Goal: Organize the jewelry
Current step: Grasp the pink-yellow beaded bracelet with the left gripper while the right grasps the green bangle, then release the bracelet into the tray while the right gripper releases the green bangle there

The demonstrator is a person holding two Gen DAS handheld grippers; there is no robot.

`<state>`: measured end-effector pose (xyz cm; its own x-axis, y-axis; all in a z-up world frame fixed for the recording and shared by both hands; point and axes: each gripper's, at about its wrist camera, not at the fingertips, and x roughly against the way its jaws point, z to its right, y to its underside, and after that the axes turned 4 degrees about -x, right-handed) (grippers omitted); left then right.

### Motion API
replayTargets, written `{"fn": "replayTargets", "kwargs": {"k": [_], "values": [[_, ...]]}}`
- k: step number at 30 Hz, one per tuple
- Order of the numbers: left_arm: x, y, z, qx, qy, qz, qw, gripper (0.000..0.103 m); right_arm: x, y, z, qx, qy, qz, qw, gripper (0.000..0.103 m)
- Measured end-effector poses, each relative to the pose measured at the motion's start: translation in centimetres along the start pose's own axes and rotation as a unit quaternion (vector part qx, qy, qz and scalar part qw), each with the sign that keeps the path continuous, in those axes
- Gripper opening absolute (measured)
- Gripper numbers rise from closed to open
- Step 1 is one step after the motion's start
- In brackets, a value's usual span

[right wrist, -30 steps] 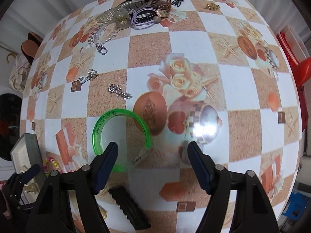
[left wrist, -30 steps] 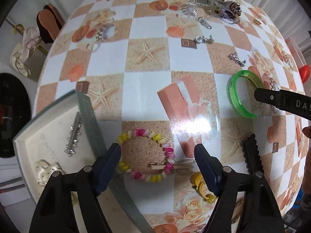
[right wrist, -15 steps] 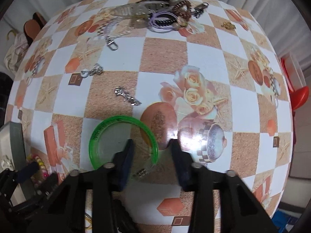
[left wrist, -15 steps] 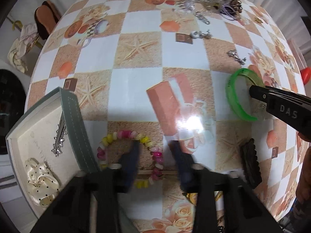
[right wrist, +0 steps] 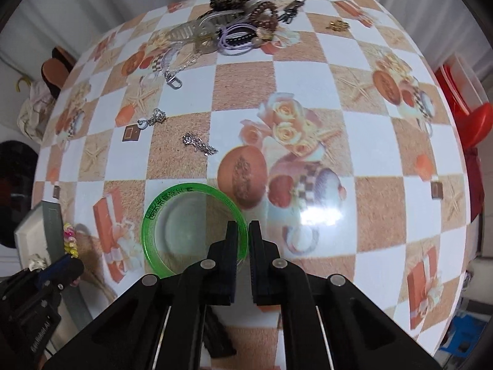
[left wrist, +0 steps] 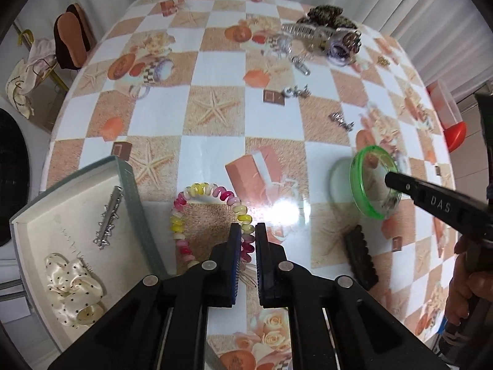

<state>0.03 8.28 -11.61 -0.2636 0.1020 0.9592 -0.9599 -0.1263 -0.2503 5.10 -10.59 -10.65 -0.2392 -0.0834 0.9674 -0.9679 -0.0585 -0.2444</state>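
Observation:
A pink and yellow bead bracelet (left wrist: 197,189) lies on the checked tablecloth beside an open grey box (left wrist: 131,191). My left gripper (left wrist: 248,231) is shut on its right side, with beads pinched between the pads. A green bangle (right wrist: 160,212) is gripped at its right rim by my right gripper (right wrist: 243,231), which is shut on it. In the left wrist view the bangle (left wrist: 359,182) hangs tilted above its pale shadow from the right gripper (left wrist: 391,182). The left gripper (right wrist: 72,266) shows low on the left in the right wrist view.
The box holds a silver hair clip (left wrist: 107,215) and a cream dotted bow (left wrist: 71,286). A black hair clip (left wrist: 360,259) lies near the front edge. A silver charm (left wrist: 340,120), a key ring (left wrist: 295,91) and a jewellery pile (left wrist: 326,30) lie farther back. A red bin (left wrist: 456,132) stands off the right edge.
Both grippers went from wide open to shut: the left on the bead bracelet, the right on the green bangle's rim. The left gripper rose a little, and the bangle now tilts off the cloth.

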Motion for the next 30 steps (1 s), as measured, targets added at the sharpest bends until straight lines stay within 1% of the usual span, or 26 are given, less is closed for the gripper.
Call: {"fn": "replayTargets", "kwargs": {"k": [3, 4, 14, 22, 27, 30], "values": [[1.3, -0.1, -0.3, -0.004, 0.007, 0.010, 0.9999, 0.014, 1.2, 0.8, 1.1, -0.013, -0.010, -0.001, 1.000, 0.007], [1.7, -0.1, -0.1, -0.006, 0.009, 0.015, 0.9998, 0.014, 1.5, 1.6, 1.4, -0.016, -0.012, -0.001, 1.000, 0.007], [6.2, 2.3, -1.6, -0.003, 0.016, 0.039, 0.9991, 0.014, 4.8, 3.7, 1.6, -0.030, -0.027, -0.004, 0.999, 0.007], [8.6, 5.4, -3.9, 0.015, 0.010, 0.040, 0.9990, 0.014, 6.3, 4.7, -1.0, -0.014, -0.039, -0.003, 0.999, 0.007], [9.6, 7.6, -5.9, 0.034, 0.003, 0.041, 0.9986, 0.014, 7.1, 5.5, -3.9, 0.014, -0.049, -0.006, 0.999, 0.007], [10.2, 9.2, -7.7, 0.053, -0.003, 0.040, 0.9978, 0.014, 7.3, 6.0, -6.0, 0.033, -0.055, -0.009, 0.998, 0.007]]}}
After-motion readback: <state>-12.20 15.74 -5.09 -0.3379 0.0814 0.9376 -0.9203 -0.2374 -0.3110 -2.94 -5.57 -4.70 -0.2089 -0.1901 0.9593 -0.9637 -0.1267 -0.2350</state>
